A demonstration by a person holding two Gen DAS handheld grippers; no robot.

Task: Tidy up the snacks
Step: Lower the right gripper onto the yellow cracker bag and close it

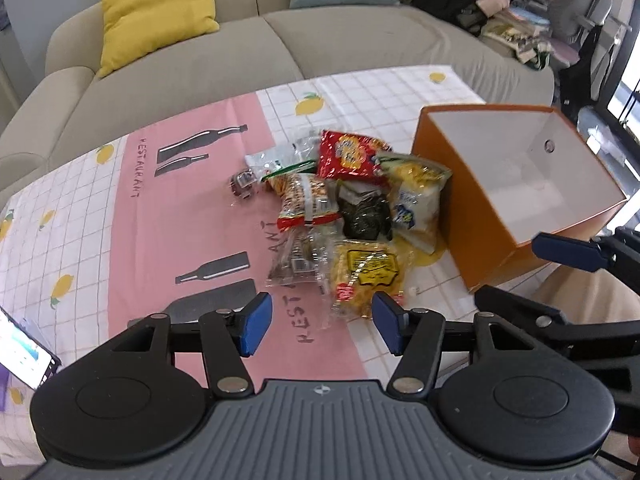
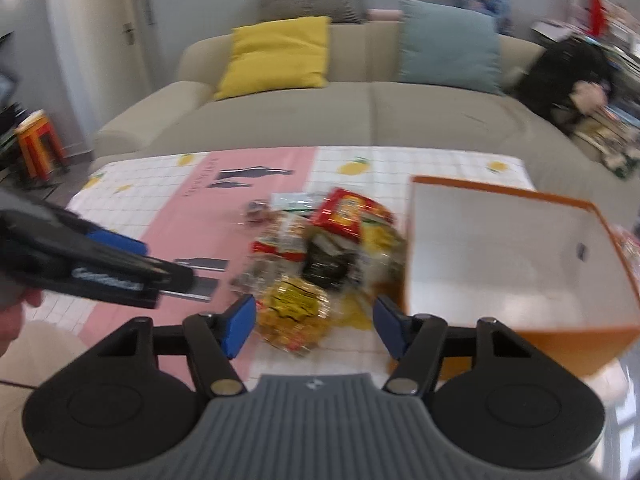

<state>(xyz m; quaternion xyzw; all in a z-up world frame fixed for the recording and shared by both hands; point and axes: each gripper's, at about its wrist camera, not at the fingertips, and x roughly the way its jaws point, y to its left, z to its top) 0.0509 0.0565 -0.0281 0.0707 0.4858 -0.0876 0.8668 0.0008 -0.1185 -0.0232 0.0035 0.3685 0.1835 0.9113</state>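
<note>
Snacks [image 1: 352,208] lie beyond both gaping tongs [image 1: 322,326].

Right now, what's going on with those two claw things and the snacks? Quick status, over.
Both grippers, left and right, open, holding nothing. Snack pile on the tablecloth, none in the orange box. Nothing blocking.

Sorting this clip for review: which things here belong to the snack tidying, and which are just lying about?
Job:
- snack packets, piled on the tablecloth
- orange box, white inside, nothing visible in it
- left gripper and right gripper, both open, holding nothing

Lying about:
- phone, screen lit
- yellow cushion
- blue cushion
- sofa
</note>
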